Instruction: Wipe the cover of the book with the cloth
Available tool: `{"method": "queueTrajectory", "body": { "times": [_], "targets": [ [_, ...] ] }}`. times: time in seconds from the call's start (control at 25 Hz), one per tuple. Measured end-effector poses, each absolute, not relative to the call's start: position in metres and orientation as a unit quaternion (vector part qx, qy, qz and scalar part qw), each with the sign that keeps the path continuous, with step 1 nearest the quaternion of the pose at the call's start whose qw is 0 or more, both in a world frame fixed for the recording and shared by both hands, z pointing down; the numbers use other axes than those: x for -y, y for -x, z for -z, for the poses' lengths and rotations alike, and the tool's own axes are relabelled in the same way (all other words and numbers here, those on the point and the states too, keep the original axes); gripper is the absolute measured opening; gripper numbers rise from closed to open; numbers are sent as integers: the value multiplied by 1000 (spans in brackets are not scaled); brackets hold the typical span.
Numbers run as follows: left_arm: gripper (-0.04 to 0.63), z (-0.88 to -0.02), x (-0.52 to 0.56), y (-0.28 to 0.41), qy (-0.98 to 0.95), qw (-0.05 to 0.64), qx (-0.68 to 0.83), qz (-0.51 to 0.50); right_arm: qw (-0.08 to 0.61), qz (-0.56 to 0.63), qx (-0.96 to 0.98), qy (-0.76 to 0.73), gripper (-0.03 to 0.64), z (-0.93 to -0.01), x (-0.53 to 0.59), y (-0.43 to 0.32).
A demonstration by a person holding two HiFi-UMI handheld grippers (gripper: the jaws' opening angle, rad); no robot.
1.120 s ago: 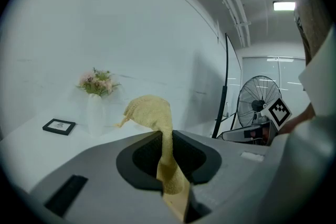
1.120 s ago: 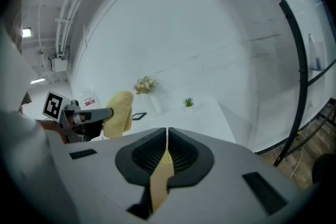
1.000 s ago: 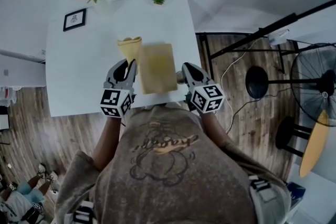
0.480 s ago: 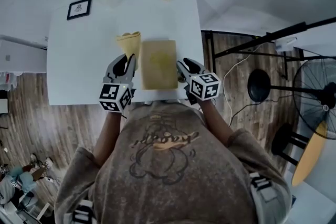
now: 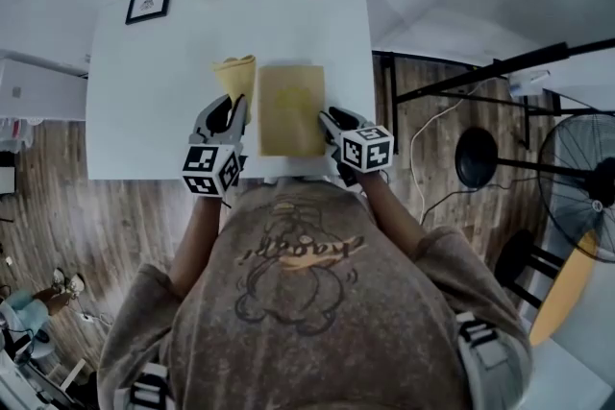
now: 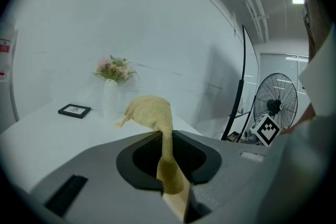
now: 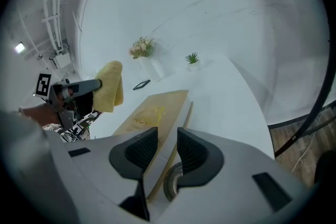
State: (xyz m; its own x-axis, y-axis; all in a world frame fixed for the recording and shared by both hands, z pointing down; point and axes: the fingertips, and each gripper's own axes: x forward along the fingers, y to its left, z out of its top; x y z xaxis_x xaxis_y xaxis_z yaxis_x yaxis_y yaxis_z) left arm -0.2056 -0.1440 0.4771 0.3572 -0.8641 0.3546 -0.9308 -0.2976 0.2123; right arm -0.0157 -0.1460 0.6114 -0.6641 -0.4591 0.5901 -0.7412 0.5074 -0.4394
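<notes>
Jaws on left gripper [image 5: 232, 107] clamp the cloth [image 6: 153, 108]; right gripper [image 7: 167, 136] jaws, just narrowing, stand apart astride the book [image 7: 149, 110].

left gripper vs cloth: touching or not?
Touching. The left gripper view shows the left gripper with its jaws closed on the cloth: a strip is pinched between them, and the rest bunches beyond the tips.

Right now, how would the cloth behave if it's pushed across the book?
Likely floppy: the cloth folds over and droops above the shut jaws of the left gripper. Probably light, since that one pinch carries all of it. Pushed across the book, it may bunch rather than stay flat.
</notes>
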Motion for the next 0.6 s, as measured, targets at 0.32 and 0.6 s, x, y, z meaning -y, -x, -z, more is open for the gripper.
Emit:
{"method": "queueTrajectory", "body": {
  "times": [0.32, 0.6],
  "targets": [
    [49, -509, 157, 223, -782, 210, 577, -107, 195, -342, 854, -339, 87, -614, 143, 19],
    [49, -539, 179, 225, -774, 237, 574, -124, 186, -344, 858, -332, 63, -613, 142, 21]
  ]
}}
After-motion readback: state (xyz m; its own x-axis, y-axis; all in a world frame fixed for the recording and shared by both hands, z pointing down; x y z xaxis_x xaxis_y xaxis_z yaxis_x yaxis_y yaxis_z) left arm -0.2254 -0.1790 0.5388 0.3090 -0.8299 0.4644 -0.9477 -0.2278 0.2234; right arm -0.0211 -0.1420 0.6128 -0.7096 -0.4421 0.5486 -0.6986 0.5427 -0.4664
